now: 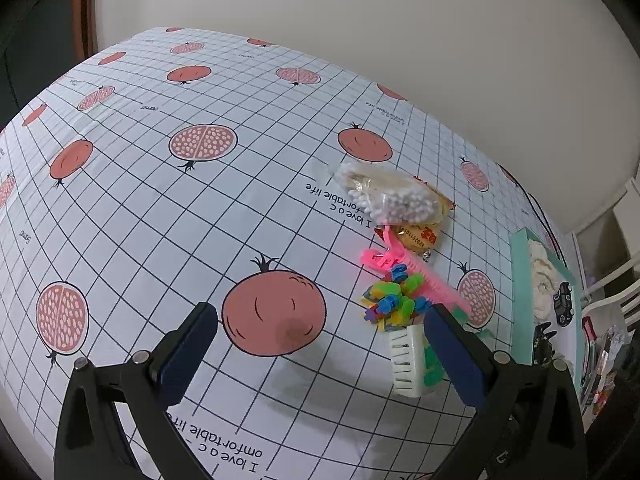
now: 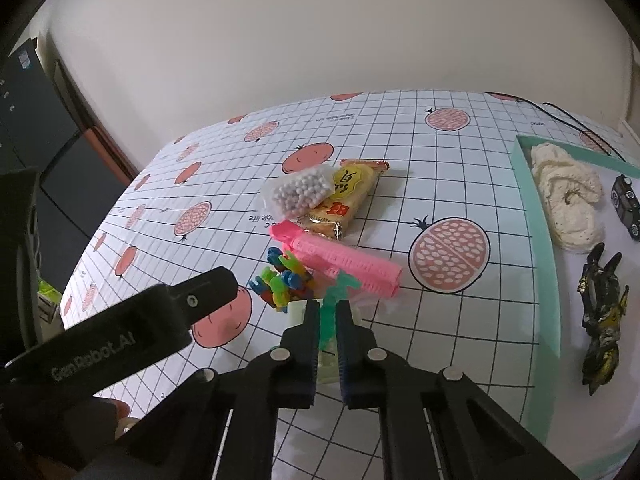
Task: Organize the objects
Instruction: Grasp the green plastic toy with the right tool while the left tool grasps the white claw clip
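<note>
Right gripper (image 2: 329,322) is pinched on a translucent green plastic toy piece (image 2: 334,300), holding it by its stem just above the small white slotted plastic basket (image 2: 298,307). Jaws nearly together with only the green piece between them. Can't tell whether the piece is clear of the basket or touching its rim.

Left gripper (image 1: 320,336) is spread wide, nothing between the pads. It hovers over the pomegranate-print grid tablecloth (image 1: 160,208), with its right finger just beside the basket.

Layout:
- Heap of small multicoloured plastic toy pieces (image 2: 280,280) at the basket's far end, some spilling onto the cloth.
- Pink plastic comb-like clip (image 2: 340,260) lies across the heap, touching it.
- Clear bag of small white beads (image 2: 300,192) rests on an orange-yellow snack packet (image 2: 344,196), just beyond the clip.
- Teal-rimmed tray (image 2: 536,240) to the right already holds a cream knitted cloth (image 2: 568,200), a small black toy car (image 2: 626,204) and a black-and-yellow toy figure (image 2: 600,320).

Step in hand, my read: the green piece is the item being sorted, caught either coming out of the basket or going in. Frames don't settle which.

Next move: keep the pinch on the thin stem, it looks slippery and could rotate. If it goes to the tray, lift clear of the clip first and then carry right over the rim. The free left gripper could steady the light basket.
</note>
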Available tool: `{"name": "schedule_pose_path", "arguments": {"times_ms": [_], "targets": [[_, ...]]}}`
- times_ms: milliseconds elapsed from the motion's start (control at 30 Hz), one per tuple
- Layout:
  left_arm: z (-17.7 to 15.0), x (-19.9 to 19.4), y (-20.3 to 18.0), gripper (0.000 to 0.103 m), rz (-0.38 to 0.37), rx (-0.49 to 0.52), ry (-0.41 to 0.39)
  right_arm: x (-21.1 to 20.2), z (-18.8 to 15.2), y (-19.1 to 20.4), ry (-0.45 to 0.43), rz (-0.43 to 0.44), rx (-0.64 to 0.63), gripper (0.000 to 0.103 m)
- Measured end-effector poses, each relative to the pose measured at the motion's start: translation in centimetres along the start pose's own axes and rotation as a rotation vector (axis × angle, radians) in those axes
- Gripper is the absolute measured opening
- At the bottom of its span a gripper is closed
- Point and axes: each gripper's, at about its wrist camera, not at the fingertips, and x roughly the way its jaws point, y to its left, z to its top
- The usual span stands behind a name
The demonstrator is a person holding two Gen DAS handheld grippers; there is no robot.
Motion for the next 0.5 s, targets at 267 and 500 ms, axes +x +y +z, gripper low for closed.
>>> {"name": "schedule_pose_path", "arguments": {"times_ms": [267,500], "targets": [[0.0,-0.1,0.1,0.103,-0.005,-0.004,-0.001,-1.3,0.3,-0.1,-0.047,0.016,0.005,0.009],[-0.2,-0.2,-0.2,0.103,-0.010,-0.004,0.007,-2.7,0.8,-1.3,-0.101,-0.013,0.042,0.009]]}}
